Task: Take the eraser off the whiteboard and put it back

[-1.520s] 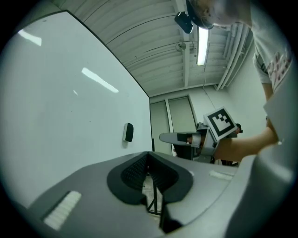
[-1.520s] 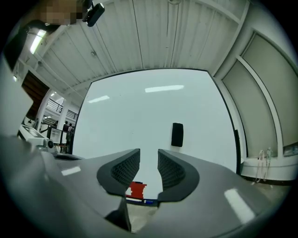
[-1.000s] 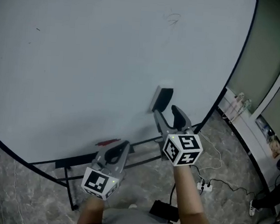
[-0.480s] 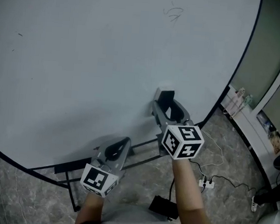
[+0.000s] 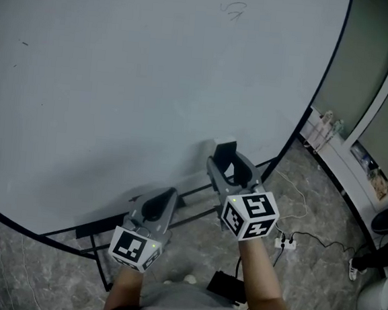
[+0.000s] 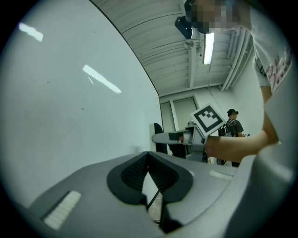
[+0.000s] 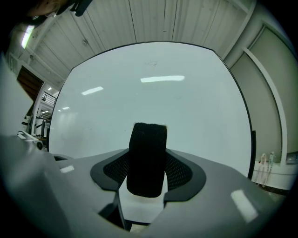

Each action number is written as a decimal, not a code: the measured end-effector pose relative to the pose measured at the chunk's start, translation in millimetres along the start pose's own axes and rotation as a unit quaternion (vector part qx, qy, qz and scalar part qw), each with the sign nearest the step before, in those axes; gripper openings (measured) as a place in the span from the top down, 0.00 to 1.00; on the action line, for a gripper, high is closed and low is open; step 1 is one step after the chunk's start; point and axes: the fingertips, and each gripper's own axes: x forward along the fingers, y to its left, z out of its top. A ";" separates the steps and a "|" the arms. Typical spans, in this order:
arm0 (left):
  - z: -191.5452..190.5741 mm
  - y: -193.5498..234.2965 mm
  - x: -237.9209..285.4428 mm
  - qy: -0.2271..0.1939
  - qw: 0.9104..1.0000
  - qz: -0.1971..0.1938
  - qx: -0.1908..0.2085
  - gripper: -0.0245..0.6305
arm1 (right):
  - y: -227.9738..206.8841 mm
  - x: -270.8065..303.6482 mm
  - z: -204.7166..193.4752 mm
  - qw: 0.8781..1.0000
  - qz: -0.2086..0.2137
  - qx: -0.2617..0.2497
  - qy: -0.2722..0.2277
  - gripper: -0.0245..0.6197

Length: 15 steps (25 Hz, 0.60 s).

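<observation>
The eraser (image 5: 225,151), a black felt block with a white back, stands on end between the jaws of my right gripper (image 5: 226,162). Both pads press on its sides. In the right gripper view the eraser (image 7: 147,155) fills the gap, with the whiteboard (image 7: 153,97) farther off behind it. The large whiteboard (image 5: 120,77) bears only a faint scribble near its top. My left gripper (image 5: 164,197) hangs lower left, near the board's bottom edge. It is shut and holds nothing; its pads meet in the left gripper view (image 6: 148,155), which also shows the right gripper (image 6: 170,138).
The board's black stand (image 5: 197,200) runs under both grippers. On the marbled floor lie a power strip with cables (image 5: 285,244) and a black box (image 5: 225,289). A sill with bottles (image 5: 326,123) lines the right wall. A person (image 6: 234,124) stands far off.
The right gripper reached the eraser on the board, closed on it, then drew back and down towards me with it. The left gripper has hardly moved.
</observation>
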 end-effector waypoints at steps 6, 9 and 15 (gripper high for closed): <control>-0.4 -2.2 -7.6 -0.005 1.000 0.007 -0.011 0.96 | 14.3 -36.6 -21.4 1.000 -0.010 -0.003 0.011 0.61; 1.0 -3.2 -12.3 -0.007 1.000 0.011 -0.015 0.96 | 20.7 -55.2 -30.2 1.000 -0.007 0.005 0.008 0.61; 3.8 0.0 -18.6 -0.014 1.000 0.014 -0.016 0.96 | 37.7 -71.6 -50.7 1.000 0.020 0.024 0.000 0.61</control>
